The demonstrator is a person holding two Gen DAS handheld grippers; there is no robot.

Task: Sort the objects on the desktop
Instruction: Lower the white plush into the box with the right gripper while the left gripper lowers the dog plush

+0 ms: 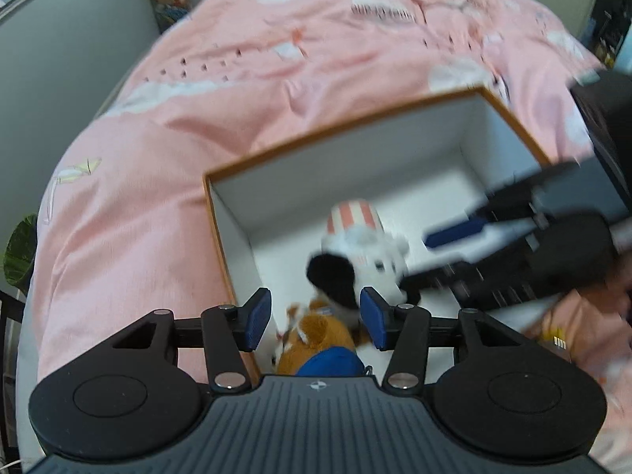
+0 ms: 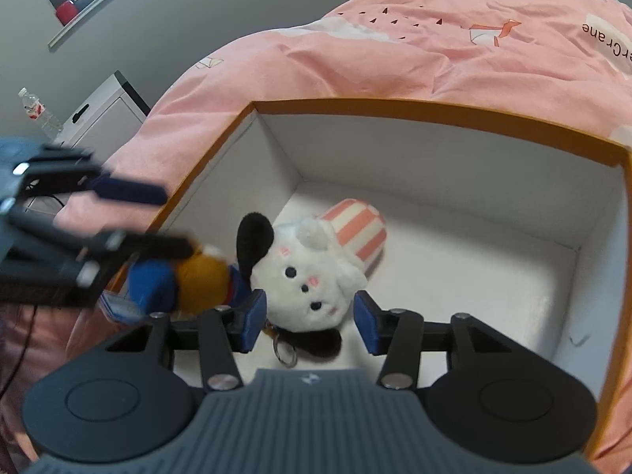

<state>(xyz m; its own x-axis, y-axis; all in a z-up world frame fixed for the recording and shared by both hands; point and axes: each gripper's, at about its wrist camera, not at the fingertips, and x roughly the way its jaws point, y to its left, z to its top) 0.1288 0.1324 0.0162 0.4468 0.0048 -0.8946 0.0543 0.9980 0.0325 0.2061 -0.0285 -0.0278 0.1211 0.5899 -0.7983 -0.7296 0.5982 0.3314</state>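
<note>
The white dog plush (image 2: 312, 276) with black ears and a pink-striped hat lies on the floor of my orange-rimmed white box (image 2: 434, 112), in the near left part. My right tongs (image 2: 310, 322) are spread wide, blue pads on either side of its head, not touching it. Only this view shows its keyring (image 2: 287, 351) and face. Beside it, at the left wall, sits the brown plush with blue clothing (image 2: 189, 282).

From the left view, my left tongs (image 1: 316, 320) are also spread, hovering over the brown plush (image 1: 316, 345), with the white dog (image 1: 363, 249) further in. The box's far half is bare white floor; its walls stand tall all round. The box rests on a bed with a pink quilt (image 1: 237, 91).
</note>
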